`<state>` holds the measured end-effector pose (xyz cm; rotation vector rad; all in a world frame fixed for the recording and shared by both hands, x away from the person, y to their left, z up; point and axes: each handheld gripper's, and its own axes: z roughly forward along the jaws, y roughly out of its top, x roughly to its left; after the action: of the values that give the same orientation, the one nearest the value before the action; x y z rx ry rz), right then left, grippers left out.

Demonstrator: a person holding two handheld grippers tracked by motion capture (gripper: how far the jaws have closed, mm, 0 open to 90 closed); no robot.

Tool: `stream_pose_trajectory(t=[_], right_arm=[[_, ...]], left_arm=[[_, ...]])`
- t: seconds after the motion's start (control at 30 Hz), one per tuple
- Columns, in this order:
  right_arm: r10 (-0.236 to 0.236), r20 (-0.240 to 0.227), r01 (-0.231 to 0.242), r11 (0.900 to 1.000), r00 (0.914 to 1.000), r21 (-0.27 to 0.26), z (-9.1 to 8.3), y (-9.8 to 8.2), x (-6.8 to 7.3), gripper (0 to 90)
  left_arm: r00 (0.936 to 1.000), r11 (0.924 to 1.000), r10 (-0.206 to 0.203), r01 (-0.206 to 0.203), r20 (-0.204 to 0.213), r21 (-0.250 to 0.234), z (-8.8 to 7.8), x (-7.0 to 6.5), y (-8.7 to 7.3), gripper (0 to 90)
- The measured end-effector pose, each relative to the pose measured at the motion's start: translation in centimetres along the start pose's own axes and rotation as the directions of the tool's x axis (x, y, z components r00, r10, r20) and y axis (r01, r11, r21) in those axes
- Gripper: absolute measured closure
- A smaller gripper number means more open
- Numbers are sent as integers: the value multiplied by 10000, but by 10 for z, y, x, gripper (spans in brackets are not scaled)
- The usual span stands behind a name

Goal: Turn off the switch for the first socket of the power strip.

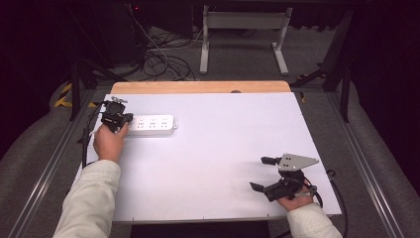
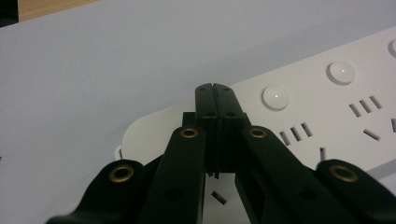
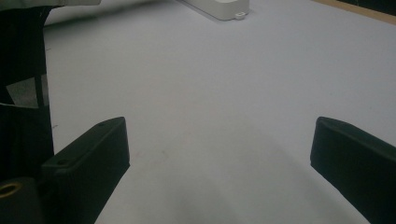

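A white power strip lies flat at the back left of the white table top. My left gripper is held over the strip's left end. In the left gripper view its jaws are pressed together, the left gripper tips above the rounded end of the power strip, next to round buttons and socket slots. Nothing shows between the jaws. My right gripper rests near the front right of the table, jaws wide apart. In the right gripper view my right gripper is over bare table, with the power strip far off.
A wooden strip runs along the table's far edge. Loose cables and a white stand frame sit on the floor behind. Metal rails flank the table on both sides.
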<state>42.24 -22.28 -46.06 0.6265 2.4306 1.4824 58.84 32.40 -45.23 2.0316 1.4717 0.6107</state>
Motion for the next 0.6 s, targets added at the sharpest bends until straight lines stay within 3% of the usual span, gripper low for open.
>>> stream_pose_trajectory(t=[0.27, 0.4, 0.43, 0.5, 0.6], right_arm=[[-12, 0, 12, 10000, 10000, 2, 0, 0, 0, 51], [-7, -17, 7, 10000, 10000, 2, 0, 0, 0, 51], [-8, -15, 8, 10000, 10000, -2, 0, 0, 0, 51], [33, 3, -33, 10000, 10000, -10, 0, 0, 0, 50], [22, 24, -22, 10000, 10000, 47, 2, 0, -1, 51]], left_arm=[[10000, 10000, -3, 4, -93, 56, 0, -1, 0, 900], [9996, 9997, -255, 255, 101, 18, 0, 2, 0, 900], [9997, 9997, -201, 202, 116, -97, -3, 2, 1, 900], [10000, 9998, -47, 46, 26, 171, -6, 1, 3, 900], [9999, 9994, 71, -67, 131, -336, -17, -1, 5, 899]])
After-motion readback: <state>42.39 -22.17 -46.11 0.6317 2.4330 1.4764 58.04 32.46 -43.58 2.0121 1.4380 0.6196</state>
